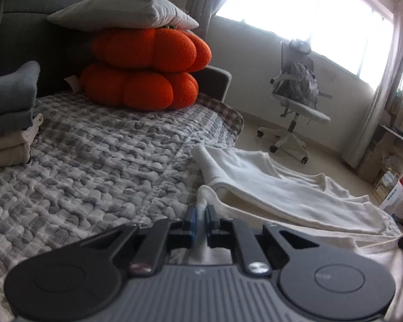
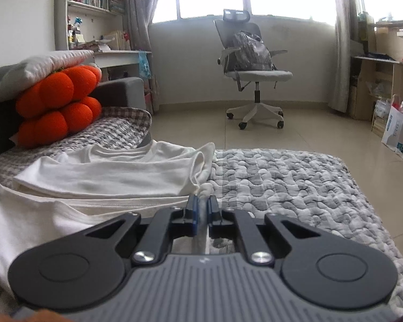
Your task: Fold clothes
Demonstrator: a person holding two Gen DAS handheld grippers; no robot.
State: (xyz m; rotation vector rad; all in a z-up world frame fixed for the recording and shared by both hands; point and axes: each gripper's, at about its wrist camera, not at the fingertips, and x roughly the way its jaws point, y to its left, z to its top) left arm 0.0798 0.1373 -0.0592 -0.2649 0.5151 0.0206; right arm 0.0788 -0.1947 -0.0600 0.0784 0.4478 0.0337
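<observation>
A white garment [image 1: 287,187] lies partly folded on the grey quilted bed cover [image 1: 99,161]. In the left wrist view my left gripper [image 1: 201,214] is shut on a pinch of its white cloth at the left edge, which rises between the blue pads. The right wrist view shows the same white garment [image 2: 107,174] spread to the left on the quilted cover [image 2: 295,187]. There my right gripper [image 2: 201,204] is shut on the garment's right edge, a twist of cloth sticking up between the pads.
Two orange pumpkin cushions [image 1: 145,72] under a grey pillow [image 1: 126,10] sit at the head of the bed. A stack of folded clothes [image 1: 10,118] rests at the left. An office chair [image 2: 251,72] stands on the tiled floor, with shelves [image 2: 384,80] and a bag [image 2: 400,131] at right.
</observation>
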